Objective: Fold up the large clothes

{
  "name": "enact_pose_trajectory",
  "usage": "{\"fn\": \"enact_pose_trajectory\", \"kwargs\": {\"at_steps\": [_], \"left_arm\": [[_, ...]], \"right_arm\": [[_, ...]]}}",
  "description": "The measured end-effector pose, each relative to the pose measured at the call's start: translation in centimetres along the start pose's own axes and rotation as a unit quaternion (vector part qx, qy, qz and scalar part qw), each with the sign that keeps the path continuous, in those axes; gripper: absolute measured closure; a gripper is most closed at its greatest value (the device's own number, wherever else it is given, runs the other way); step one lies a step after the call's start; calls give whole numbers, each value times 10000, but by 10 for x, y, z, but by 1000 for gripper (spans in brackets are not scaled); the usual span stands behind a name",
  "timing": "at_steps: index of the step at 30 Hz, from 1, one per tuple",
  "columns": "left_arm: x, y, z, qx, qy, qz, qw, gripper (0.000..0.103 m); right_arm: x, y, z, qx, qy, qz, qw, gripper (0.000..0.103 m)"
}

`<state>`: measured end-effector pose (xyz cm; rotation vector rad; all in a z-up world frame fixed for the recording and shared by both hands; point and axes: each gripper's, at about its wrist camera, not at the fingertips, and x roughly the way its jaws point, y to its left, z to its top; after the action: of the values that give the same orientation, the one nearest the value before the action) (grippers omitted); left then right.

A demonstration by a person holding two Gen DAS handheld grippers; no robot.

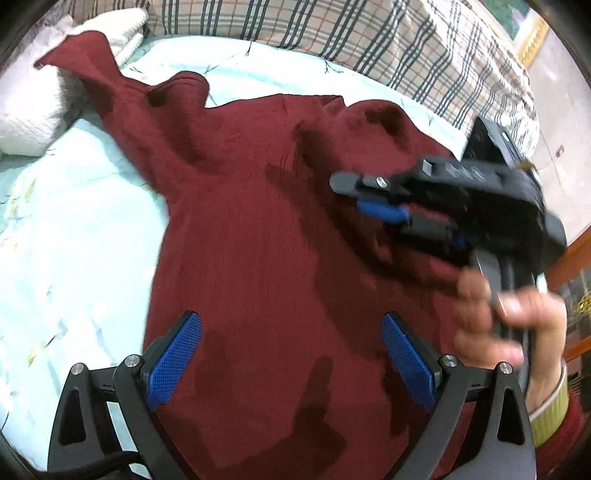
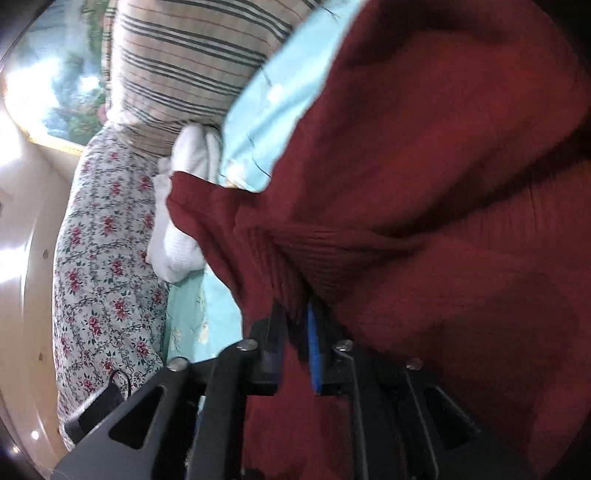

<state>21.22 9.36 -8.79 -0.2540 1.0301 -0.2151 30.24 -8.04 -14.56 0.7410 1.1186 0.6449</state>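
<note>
While a dark red sweater [image 1: 258, 240] lies spread across a pale blue bedsheet [image 1: 74, 221], the right gripper [image 2: 295, 332] is clamped on a ribbed edge of the knit, its 2 fingers pinching the fabric between them. Above the garment's body, the left gripper [image 1: 291, 358] hangs with its blue pads [image 1: 173, 354] wide apart and empty. One sleeve [image 1: 96, 74] trails toward a white towel [image 1: 33, 110] near the plaid bedding [image 1: 369, 33]. Folding looks barely begun: no crease or finished fold is visible, and both sleeves and the body remain to be done.
</note>
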Motion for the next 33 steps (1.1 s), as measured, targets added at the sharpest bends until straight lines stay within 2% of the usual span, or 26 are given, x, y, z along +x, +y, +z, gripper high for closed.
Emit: {"fn": "enact_pose_trajectory", "kwargs": {"at_steps": [2,6,8,11,13,15,16,18,20,23,26,28,30,31,33], "left_arm": [[12,0,11,-72,17,-98,9999,5],[37,-5,34,-154,40,-253,9996,5],[51,-3,45,-233,97,-212,9995,5],[61,-3,56,-258,1,-181,9995,6],[62,-5,59,-214,-107,-213,9995,17],[62,-10,56,-57,-189,-95,9998,46],[63,-11,57,36,-208,-22,9998,54],[68,-15,58,214,-245,83,9994,84],[66,-11,60,258,-321,83,9991,97],[57,-5,66,280,-561,196,9978,99],[48,2,76,279,-895,668,9934,99],[42,11,81,145,-1029,714,9920,99],[35,20,79,90,-1103,680,9915,99],[32,21,76,109,-1136,711,9909,99],[25,25,65,155,-1233,833,9888,99]], "right_arm": [[-12,0,-1,-35,-26,117,9999,81],[-58,6,-3,-229,-529,46,9983,80],[-87,-1,2,-221,-854,-160,9960,80],[-103,-12,15,-265,-957,-751,9922,80],[-102,-23,30,-260,-858,-1023,9907,80],[-89,-29,43,-281,-702,-1163,9903,80],[-77,-33,51,-262,-508,-1294,9899,80],[-57,-40,62,-188,-260,-1509,9880,80],[-43,-42,77,-261,-284,-1591,9865,80],[-47,-34,114,-364,-844,-1625,9824,80],[-74,-29,150,-209,-1671,-1762,9699,80],[-87,-28,158,45,-1629,-1704,9718,80],[-111,-22,150,44,-1522,-1374,9788,80],[-125,-18,140,-51,-1560,-1337,9787,79],[-164,-17,113,-295,-1768,-1480,9726,67]]}}
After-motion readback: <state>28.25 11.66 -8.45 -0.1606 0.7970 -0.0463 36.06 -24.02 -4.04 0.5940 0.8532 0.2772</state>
